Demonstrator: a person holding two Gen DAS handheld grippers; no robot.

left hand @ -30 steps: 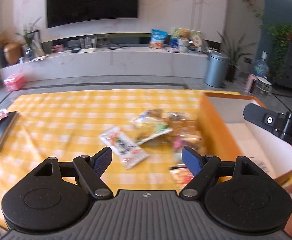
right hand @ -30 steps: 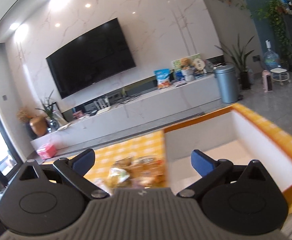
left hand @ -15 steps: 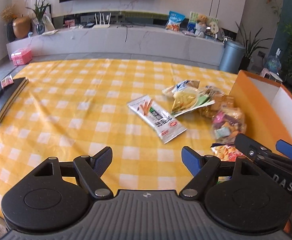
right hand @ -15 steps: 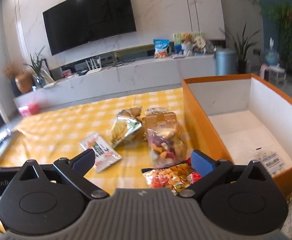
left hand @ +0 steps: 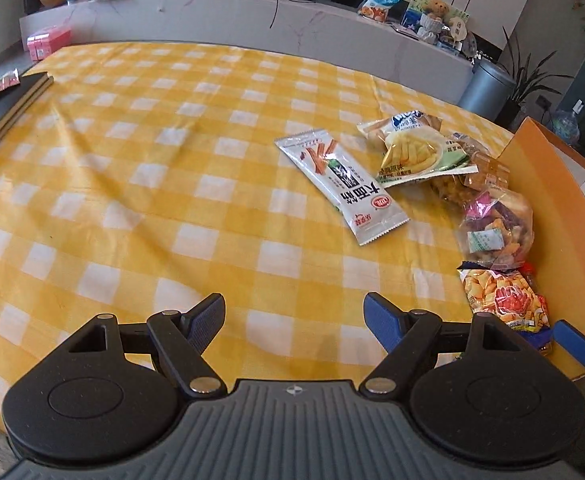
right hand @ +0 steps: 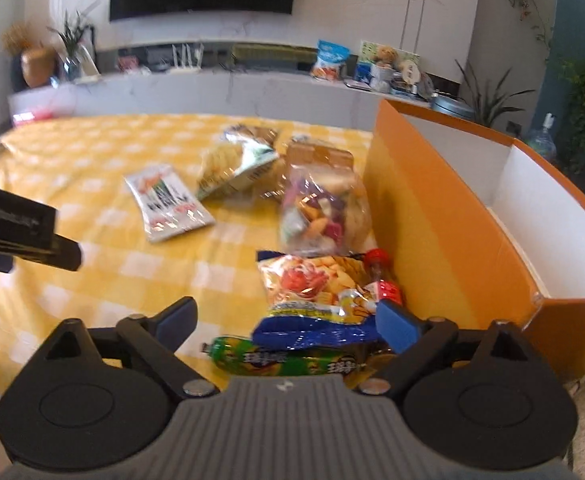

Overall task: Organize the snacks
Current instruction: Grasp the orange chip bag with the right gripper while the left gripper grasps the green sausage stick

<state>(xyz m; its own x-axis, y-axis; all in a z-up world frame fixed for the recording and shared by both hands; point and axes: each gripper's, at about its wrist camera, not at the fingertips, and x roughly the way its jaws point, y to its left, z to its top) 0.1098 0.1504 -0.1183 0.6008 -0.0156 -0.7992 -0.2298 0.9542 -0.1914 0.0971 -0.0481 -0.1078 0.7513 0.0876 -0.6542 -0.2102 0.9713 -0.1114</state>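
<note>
Several snack packs lie on the yellow checked tablecloth (left hand: 152, 200) beside an open orange box (right hand: 432, 220). A white stick-snack packet (left hand: 342, 184), a green-and-yellow chips bag (left hand: 412, 152) and a clear bag of mixed snacks (left hand: 496, 228) sit ahead and to the right of my left gripper (left hand: 294, 316), which is open over bare cloth. My right gripper (right hand: 288, 320) hangs low over an orange-and-blue cracker bag (right hand: 316, 288) and a green packet (right hand: 284, 360). Its jaws are closing with the cracker bag between them, and the pads are not pressing on it. A red-capped bottle (right hand: 384, 280) lies against the box.
Dark books (left hand: 4, 108) lie at the table's left edge. The box's white inside (right hand: 552, 220) shows nothing in the part in view. Behind the table stand a long white console and a grey bin (left hand: 488, 88). The left gripper's body (right hand: 24, 232) juts in from the left.
Both grippers have sunk toward the table and tipped downward, so the snacks now look nearer. The right one has swung from facing the room to over the packs beside the box.
</note>
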